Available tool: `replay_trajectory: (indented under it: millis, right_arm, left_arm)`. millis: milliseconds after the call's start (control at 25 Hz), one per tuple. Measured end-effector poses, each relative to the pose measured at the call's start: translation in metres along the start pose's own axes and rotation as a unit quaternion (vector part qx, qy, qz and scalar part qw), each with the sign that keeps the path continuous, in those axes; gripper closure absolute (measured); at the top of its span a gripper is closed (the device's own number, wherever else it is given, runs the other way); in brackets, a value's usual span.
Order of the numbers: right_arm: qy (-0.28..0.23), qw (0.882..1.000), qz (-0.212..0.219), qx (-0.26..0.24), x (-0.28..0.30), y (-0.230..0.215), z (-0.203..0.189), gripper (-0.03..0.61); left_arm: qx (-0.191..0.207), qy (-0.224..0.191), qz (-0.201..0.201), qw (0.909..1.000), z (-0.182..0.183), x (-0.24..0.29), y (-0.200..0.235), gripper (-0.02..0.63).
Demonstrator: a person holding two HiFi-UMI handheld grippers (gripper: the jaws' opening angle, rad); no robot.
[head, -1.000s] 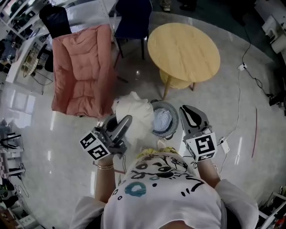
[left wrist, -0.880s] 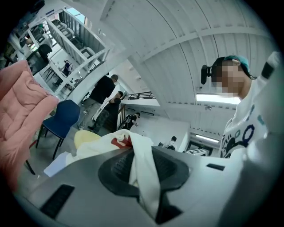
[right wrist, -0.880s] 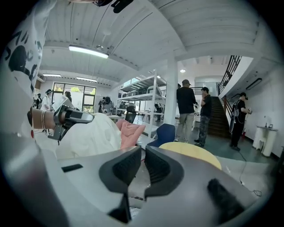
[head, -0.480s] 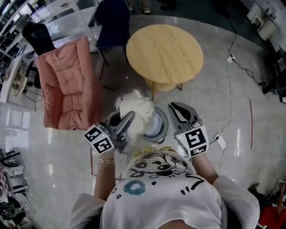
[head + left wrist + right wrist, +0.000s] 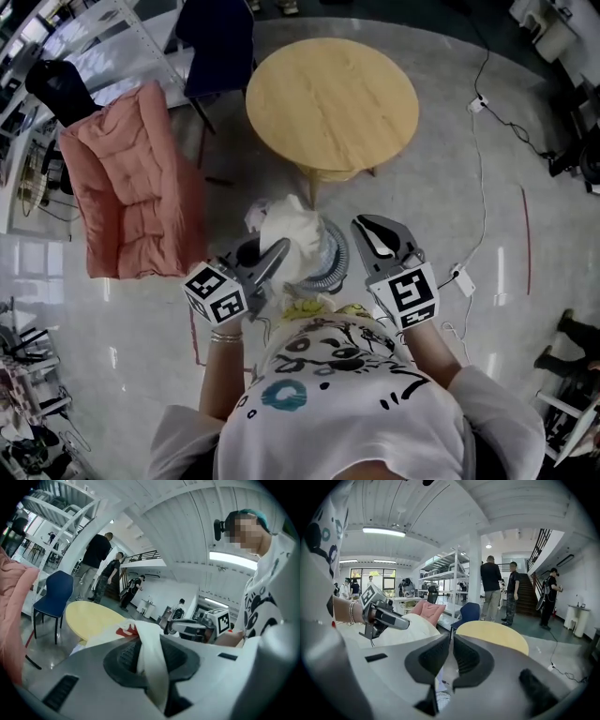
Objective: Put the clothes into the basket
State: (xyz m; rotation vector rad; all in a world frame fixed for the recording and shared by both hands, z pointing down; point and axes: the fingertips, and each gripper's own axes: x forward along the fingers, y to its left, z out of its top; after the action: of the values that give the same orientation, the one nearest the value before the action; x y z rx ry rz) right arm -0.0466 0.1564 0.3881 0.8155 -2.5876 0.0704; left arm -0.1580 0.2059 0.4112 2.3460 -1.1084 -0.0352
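The left gripper (image 5: 278, 249) is clamped on a white garment (image 5: 292, 236). Its own view shows a band of the cloth (image 5: 151, 658) pinched between the dark pads, and the rest bunches out in front of the tips. From the head view the bundle lies over the left part of the striped basket (image 5: 336, 267), which stands on the floor (image 5: 450, 216) between the round wooden table (image 5: 333, 98) and the person's feet. Whether the cloth already rests in the basket or hangs above it cannot be told. The right gripper (image 5: 372, 228) is empty, its jaws drawn almost together with nothing between them, and it hovers just beside the basket's right rim. The step in hand looks like the drop itself. To do it well, the person should probably bring the bundle over the middle of the opening rather than its left edge. The bundle should go low enough for its bulk to sit inside the rim before the pads part. The cloth is loose and wide, so a fold may drape over the rim or slide to the floor. The free right gripper is well placed to push any such fold in.
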Motion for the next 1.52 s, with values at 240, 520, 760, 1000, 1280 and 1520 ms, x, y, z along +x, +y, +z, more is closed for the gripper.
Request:
replay_trajectory:
  millis: [240,520,760,1000,1280,1520]
  right_arm:
    - [0.025,0.999,-0.029,0.032,0.010,0.002,-0.017,0.534]
    - [0.054,0.995,-0.067,0.058,0.018,0.009,-0.025,0.534]
    - [0.071,0.990,-0.095,0.074,0.024,0.021,-0.028,0.534]
    - [0.096,0.986,-0.104,0.093,0.029,0.030,-0.048,0.534]
    - [0.114,0.983,-0.101,0.102,0.035,0.032,-0.066,0.534]
    - [0.133,0.985,-0.057,0.097,0.032,0.026,-0.090,0.534]
  left_arm:
    - [-0.014,0.039,-0.032,0.9986,-0.019,0.010,0.011,0.525]
    - [-0.003,0.089,-0.074,0.9933,-0.029,0.020,0.016,0.525]
    - [0.040,0.141,-0.108,0.9833,-0.051,0.023,0.020,0.525]
    - [0.062,0.194,-0.133,0.9700,-0.084,0.027,0.021,0.525]
    - [0.059,0.231,-0.140,0.9610,-0.117,0.031,0.033,0.525]
    - [0.049,0.258,-0.097,0.9601,-0.149,0.045,0.044,0.525]
